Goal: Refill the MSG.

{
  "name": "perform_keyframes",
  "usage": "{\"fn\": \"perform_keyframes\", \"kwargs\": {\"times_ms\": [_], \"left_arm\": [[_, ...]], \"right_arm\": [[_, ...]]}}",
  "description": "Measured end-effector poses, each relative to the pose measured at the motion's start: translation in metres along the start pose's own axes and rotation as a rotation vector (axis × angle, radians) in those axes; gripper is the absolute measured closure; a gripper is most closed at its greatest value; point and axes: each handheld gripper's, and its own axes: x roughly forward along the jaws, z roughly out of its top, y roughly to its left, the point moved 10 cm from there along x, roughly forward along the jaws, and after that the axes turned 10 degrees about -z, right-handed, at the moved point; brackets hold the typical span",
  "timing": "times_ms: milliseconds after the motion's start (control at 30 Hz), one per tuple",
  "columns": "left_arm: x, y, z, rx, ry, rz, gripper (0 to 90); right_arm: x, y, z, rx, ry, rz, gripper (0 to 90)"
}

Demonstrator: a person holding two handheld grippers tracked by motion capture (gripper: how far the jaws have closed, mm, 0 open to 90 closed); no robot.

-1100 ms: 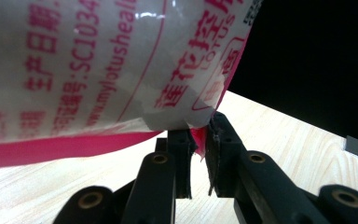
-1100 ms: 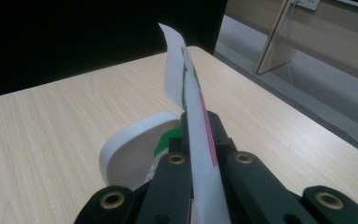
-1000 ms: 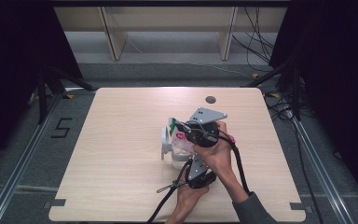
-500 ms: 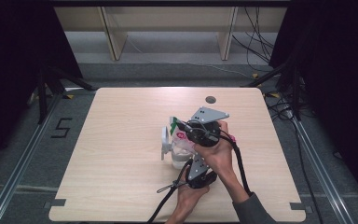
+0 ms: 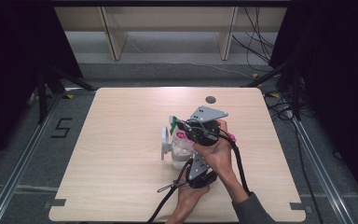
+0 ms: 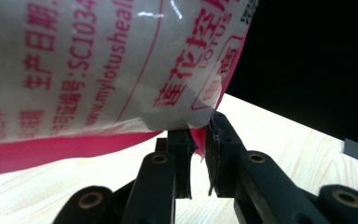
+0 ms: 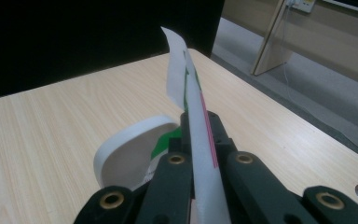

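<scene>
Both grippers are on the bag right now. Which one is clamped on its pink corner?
The left gripper: its jaws pinch the pink corner of the bag. The right gripper clamps the bag's white top edge instead.

A light wooden table (image 5: 121, 154) carries a white packet (image 5: 173, 140) near its middle.

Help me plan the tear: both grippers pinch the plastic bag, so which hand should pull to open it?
Probably the right. The right gripper clamps the bag's thin upper edge, free to pull; the left gripper pinches a lower red corner near the table, better for anchoring.
</scene>
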Motion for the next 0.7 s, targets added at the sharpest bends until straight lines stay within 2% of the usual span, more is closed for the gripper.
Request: {"fn": "perform_keyframes", "kwargs": {"times_ms": [33,100,133,167,200,367,433,467,633,667,700], "left_arm": [[0.0,0.0001,0.0001,0.0,0.0,0.001,80.3],[0.0005,-0.0003,0.0003,0.0,-0.001,0.0,80.3],[0.0008,-0.0007,0.0,0.004,0.003,-0.008,80.3],[0.0011,-0.0006,-0.0003,0.005,0.004,-0.007,80.3],[0.0015,-0.0004,-0.0006,0.004,0.004,-0.003,80.3],[0.0028,-0.0018,0.0,0.002,0.003,-0.007,80.2],[0.0026,-0.0012,0.0008,0.002,0.002,-0.003,80.2],[0.0026,-0.0012,0.0011,0.001,0.0,-0.003,80.3],[0.0017,-0.0007,0.0019,0.005,0.001,-0.004,80.3],[0.0018,-0.0007,0.0022,0.005,-0.001,-0.004,80.2],[0.0016,-0.0007,0.0022,0.007,0.001,-0.004,80.3]], "right_arm": [[-0.0018,0.0022,-0.0011,0.005,0.018,0.015,90.0],[-0.0004,0.0007,0.0004,-0.019,0.001,0.012,90.0],[-0.0005,0.0007,0.0003,-0.009,0.002,0.011,90.0],[-0.0012,-0.0018,-0.0001,-0.023,0.007,0.011,90.0],[-0.002,-0.0005,-0.0009,0.008,0.014,0.017,90.0],[-0.0007,-0.0025,-0.0008,-0.011,0.009,0.008,90.0],[-0.002,-0.0019,-0.0006,0.007,0.018,0.017,90.0],[-0.0009,-0.0039,0.001,-0.013,0.004,0.009,90.0],[0.0001,-0.0016,0.0013,0.01,0.02,0.013,90.0],[-0.0004,-0.0016,0.0006,-0.009,0.034,0.026,90.0],[0.0006,-0.0036,0.0019,-0.028,0.024,0.021,90.0]]}}
